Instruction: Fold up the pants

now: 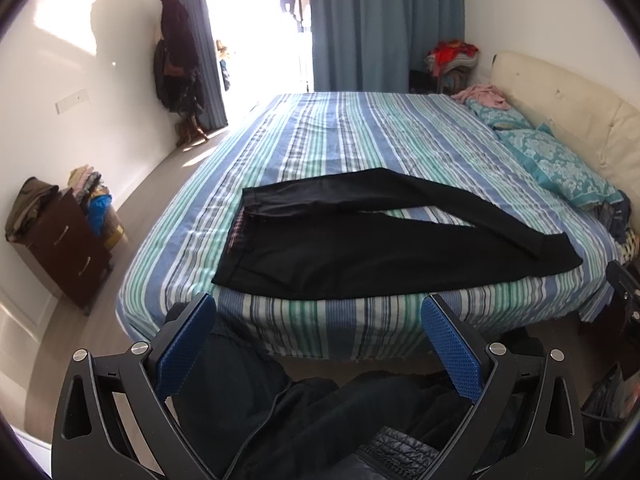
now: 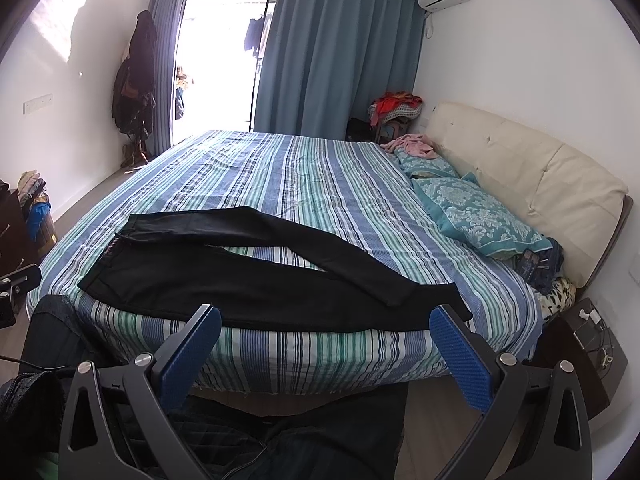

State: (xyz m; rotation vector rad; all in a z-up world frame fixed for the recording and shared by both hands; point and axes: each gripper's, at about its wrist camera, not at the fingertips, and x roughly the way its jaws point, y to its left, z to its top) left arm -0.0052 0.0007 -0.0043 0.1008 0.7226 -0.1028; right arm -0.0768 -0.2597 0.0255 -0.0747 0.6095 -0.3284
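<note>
Black pants lie flat on the striped bed, near its front edge, waistband to the left and legs to the right, the far leg angled across toward the near one. They also show in the right wrist view. My left gripper is open and empty, held back from the bed's front edge, short of the pants. My right gripper is open and empty, also in front of the bed edge, toward the leg ends.
Teal pillows and a cream headboard are at the right. A dark dresser with clothes stands at the left. A nightstand sits at the right. A coat rack and curtains are beyond the bed.
</note>
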